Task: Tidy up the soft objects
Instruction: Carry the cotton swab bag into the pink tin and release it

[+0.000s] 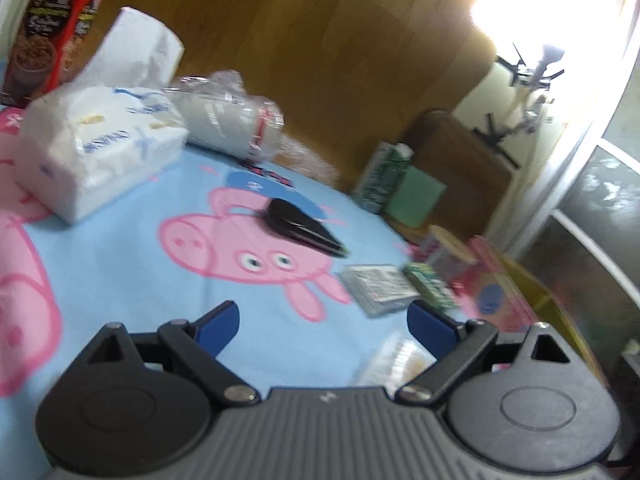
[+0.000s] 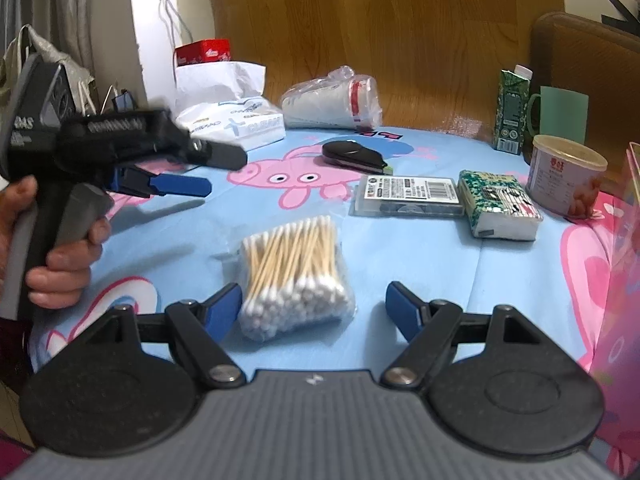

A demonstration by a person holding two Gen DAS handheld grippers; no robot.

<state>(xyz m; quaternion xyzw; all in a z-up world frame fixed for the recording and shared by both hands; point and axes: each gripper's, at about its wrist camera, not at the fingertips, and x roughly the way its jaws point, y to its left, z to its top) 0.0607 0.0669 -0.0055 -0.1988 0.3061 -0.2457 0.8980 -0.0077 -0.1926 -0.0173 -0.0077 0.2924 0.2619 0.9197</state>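
A clear bag of cotton swabs (image 2: 294, 276) lies on the blue pig-print cloth (image 2: 440, 264) right in front of my right gripper (image 2: 314, 306), which is open and empty, its blue pads either side of the bag's near end. A large white tissue pack (image 1: 96, 148) lies at the far left and a small green-patterned tissue pack (image 2: 498, 208) at the right. My left gripper (image 1: 324, 324) is open and empty above the cloth; it also shows in the right wrist view (image 2: 192, 172), held by a hand. The swab bag (image 1: 394, 360) shows blurred by its right finger.
A sleeve of paper cups (image 2: 336, 100), a black key-fob-like object (image 2: 352, 154), a flat barcoded packet (image 2: 408, 196), a round tub (image 2: 564, 174), a green carton (image 2: 512, 112), a green mug (image 2: 560, 112) and a red box (image 1: 52, 28) lie around. A pink box (image 2: 624, 264) stands at the right.
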